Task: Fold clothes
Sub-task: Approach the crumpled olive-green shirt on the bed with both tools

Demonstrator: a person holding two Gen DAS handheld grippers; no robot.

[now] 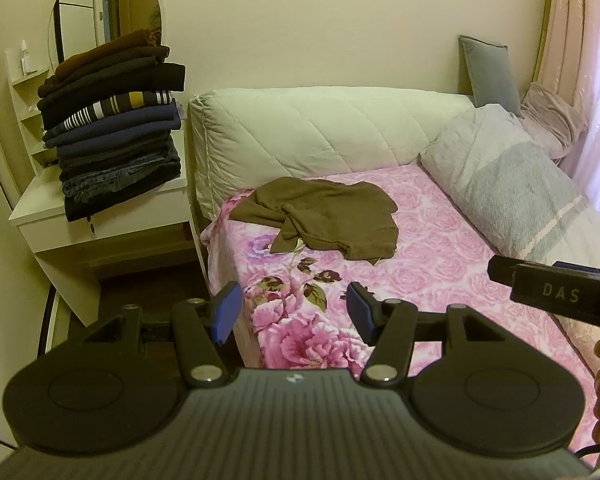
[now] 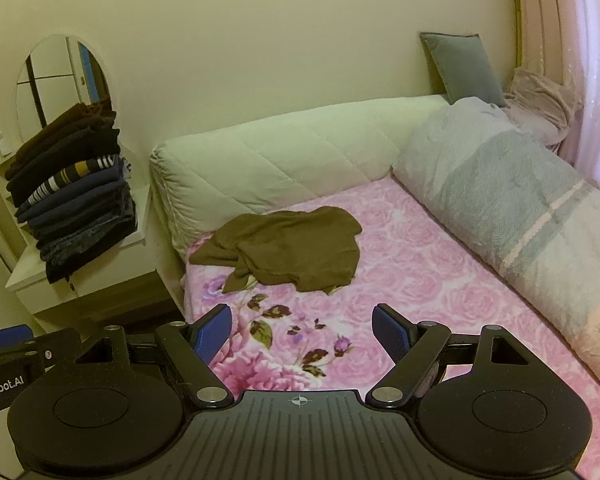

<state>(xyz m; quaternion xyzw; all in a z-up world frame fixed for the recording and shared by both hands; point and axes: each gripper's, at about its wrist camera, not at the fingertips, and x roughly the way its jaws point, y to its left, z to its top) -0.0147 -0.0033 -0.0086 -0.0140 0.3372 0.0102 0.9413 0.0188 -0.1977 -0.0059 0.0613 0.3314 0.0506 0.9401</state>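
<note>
A crumpled brown garment (image 1: pixel 324 216) (image 2: pixel 288 250) lies on the pink floral bed cover (image 1: pixel 432 256) (image 2: pixel 412 276), near the quilted headboard. My left gripper (image 1: pixel 294 312) hovers over the bed's near corner, well short of the garment, open with nothing between its blue pads (image 1: pixel 226 312). My right gripper (image 2: pixel 302 332) also hangs above the bed's near part, open and empty. The right gripper's body (image 1: pixel 560 294) shows at the right edge of the left wrist view, and the left gripper's body (image 2: pixel 16 356) shows at the right wrist view's left edge.
A tall stack of folded dark clothes (image 1: pixel 112 124) (image 2: pixel 72 192) stands on a white dresser (image 1: pixel 96 220) left of the bed, in front of an oval mirror (image 1: pixel 108 12). A rolled grey striped duvet (image 1: pixel 512 192) (image 2: pixel 512 208) lies along the bed's right side. A grey cushion (image 1: pixel 490 74) leans on the wall.
</note>
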